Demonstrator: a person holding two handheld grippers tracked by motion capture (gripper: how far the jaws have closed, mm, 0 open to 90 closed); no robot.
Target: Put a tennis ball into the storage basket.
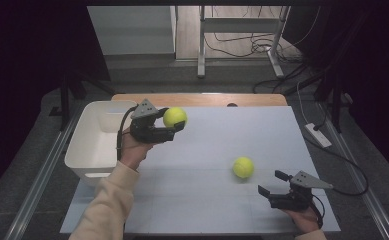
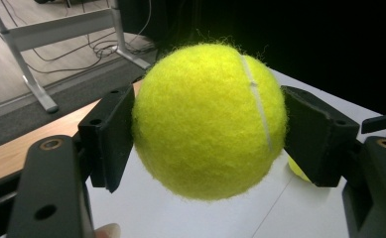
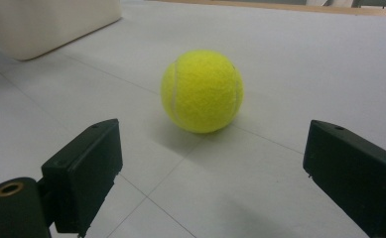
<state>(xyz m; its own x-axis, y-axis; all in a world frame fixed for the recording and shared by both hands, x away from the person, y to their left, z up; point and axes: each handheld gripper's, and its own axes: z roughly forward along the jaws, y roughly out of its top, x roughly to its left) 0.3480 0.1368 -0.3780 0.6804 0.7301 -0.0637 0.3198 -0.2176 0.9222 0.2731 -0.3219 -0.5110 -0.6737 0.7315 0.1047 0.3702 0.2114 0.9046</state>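
Observation:
My left gripper (image 1: 174, 119) is shut on a yellow tennis ball (image 1: 174, 117), held above the table beside the white bin. In the left gripper view the ball (image 2: 208, 119) sits squeezed between both pads (image 2: 112, 136). A second tennis ball (image 1: 243, 167) lies on the white table top (image 1: 207, 150) right of centre. My right gripper (image 1: 273, 183) stands open near the front right, its jaws spread wide and pointing at that ball from a short way off. The right gripper view shows this ball (image 3: 202, 90) ahead of the open gripper (image 3: 210, 173), apart from both pads.
A white rectangular bin (image 1: 98, 141) stands at the table's left edge, its wall (image 3: 46, 20) at the upper left of the right gripper view. Behind the table are a wooden strip (image 1: 197, 99), desk legs (image 1: 201, 40) and floor cables (image 1: 262, 47). A power strip (image 1: 318, 135) lies right.

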